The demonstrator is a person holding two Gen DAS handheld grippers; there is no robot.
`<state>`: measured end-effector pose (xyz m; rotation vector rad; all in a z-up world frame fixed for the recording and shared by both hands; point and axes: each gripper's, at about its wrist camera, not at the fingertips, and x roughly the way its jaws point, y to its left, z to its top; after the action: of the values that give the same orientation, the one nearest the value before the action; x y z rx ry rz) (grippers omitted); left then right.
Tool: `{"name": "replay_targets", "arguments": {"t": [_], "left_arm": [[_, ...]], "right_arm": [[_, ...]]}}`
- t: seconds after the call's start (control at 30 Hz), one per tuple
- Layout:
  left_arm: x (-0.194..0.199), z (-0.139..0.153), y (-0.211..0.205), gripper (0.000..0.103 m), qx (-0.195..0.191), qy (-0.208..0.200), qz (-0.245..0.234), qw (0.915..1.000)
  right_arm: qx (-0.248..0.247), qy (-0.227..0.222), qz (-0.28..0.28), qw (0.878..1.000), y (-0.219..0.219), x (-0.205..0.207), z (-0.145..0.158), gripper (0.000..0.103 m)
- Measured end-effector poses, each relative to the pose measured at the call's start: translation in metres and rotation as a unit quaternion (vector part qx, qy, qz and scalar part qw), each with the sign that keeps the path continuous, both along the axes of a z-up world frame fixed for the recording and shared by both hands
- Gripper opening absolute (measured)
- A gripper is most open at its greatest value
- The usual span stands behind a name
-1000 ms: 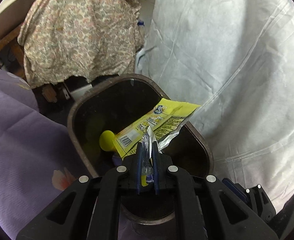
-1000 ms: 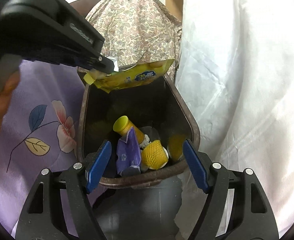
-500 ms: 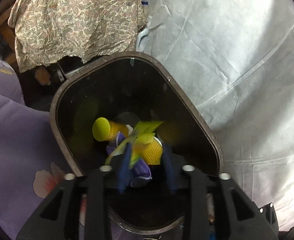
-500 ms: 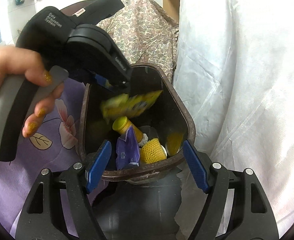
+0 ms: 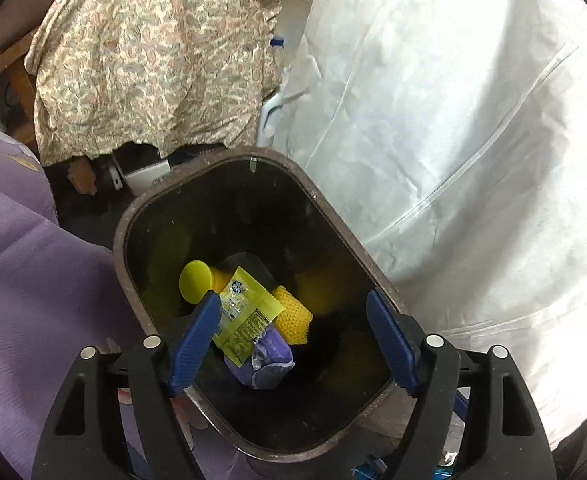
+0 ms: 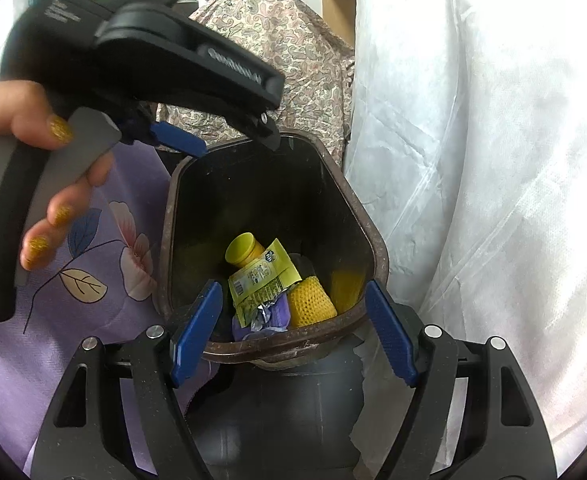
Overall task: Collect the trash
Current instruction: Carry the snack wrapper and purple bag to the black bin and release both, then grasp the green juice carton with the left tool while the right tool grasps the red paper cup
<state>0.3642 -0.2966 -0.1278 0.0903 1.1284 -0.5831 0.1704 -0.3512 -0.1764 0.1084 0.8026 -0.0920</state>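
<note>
Nearest me, my right gripper point(image 6: 293, 332) hangs at six o'clock over the near rim of the brown bin point(image 6: 377, 248), jaws spread wide and holding nothing. My left gripper point(image 5: 293, 344) sits above the bin's mouth, and its jaws have just been opening: a second ago they pinched the yellow wrapper point(image 5: 247, 320) at its torn end, half a second ago it was tumbling, and now they stand wide with nothing between them.

Down inside, the wrapper lies on top of the heap, across the purple packet point(image 5: 269, 360) toward six o'clock, with the yellow mesh sleeve point(image 5: 293, 314) at its three o'clock and the yellow cup point(image 5: 197, 282) at ten. So I judge this piece delivered; both tools are free for the next bit of trash.

Beyond the bin, a paisley cloth point(image 5: 153, 64) hangs at twelve o'clock, a white sheet point(image 5: 453, 120) at two, and the purple flowered cloth point(image 6: 105, 248) at nine.
</note>
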Motion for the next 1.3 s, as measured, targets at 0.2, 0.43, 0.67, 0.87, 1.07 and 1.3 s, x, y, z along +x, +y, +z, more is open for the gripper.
{"name": "replay_targets", "arguments": {"t": [0.2, 0.43, 0.67, 0.87, 1.07, 1.3], "left_arm": [[-0.015, 0.024, 0.009, 0.079, -0.015, -0.033, -0.024, 0.9991], [-0.036, 0.063, 0.051, 0.083, -0.082, -0.048, -0.022, 0.9952], [-0.078, 0.103, 0.108, 0.089, -0.104, -0.114, -0.032, 0.9875], [-0.106, 0.118, 0.180, 0.091, -0.089, -0.164, 0.004, 0.9825], [-0.115, 0.133, 0.272, 0.093, -0.054, -0.195, 0.068, 0.9771], [-0.099, 0.139, 0.356, 0.096, 0.047, -0.196, 0.096, 0.9748]], "right_arm": [[-0.005, -0.006, -0.001, 1.000, 0.003, -0.002, 0.006, 0.074], [-0.009, -0.020, -0.001, 1.000, 0.006, -0.006, 0.021, 0.075], [-0.011, -0.053, 0.022, 0.998, 0.023, -0.008, 0.054, 0.076], [-0.017, -0.103, 0.075, 0.992, 0.065, -0.007, 0.097, 0.087], [-0.015, -0.128, 0.156, 0.979, 0.122, 0.004, 0.133, 0.089], [0.002, -0.125, 0.228, 0.966, 0.178, 0.013, 0.148, 0.094]]}}
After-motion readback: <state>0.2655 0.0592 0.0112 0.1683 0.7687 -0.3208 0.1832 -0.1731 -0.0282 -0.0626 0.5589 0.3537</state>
